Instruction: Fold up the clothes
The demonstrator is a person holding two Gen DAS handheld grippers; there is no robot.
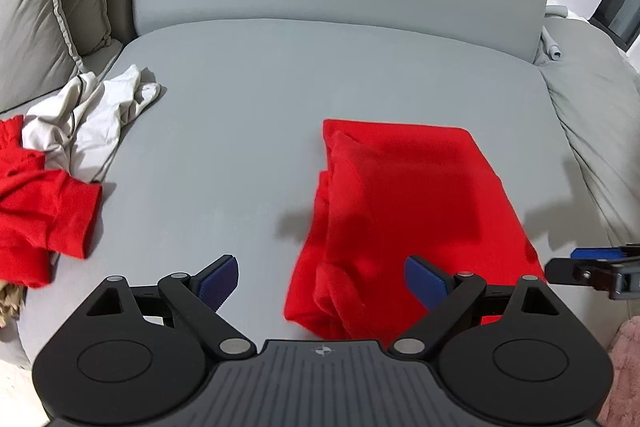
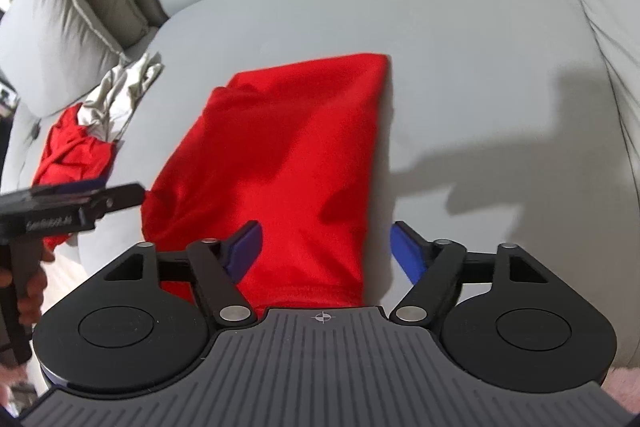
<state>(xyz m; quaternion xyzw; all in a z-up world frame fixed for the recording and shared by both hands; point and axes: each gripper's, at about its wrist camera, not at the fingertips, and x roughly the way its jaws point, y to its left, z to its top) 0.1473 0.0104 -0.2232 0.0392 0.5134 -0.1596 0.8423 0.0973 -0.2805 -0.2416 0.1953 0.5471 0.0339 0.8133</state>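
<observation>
Folded red garment at rest, both grippers clear of it

The bright red fabric garment (image 1: 400, 203), folded into a rough rectangle, lies on the pale grey sofa seat cushion (image 1: 248, 99), with the left gripper (image 1: 320, 281) and the right gripper (image 2: 324, 253) above its near edge, jaws spread wide and holding nothing. Its left side is bunched and layered (the loosest part), so a low pass could snag it and undo the fold. The crumpled heap of red and white clothes (image 1: 68, 147) at far left is tangled, so one grab may lift two pieces.
</observation>
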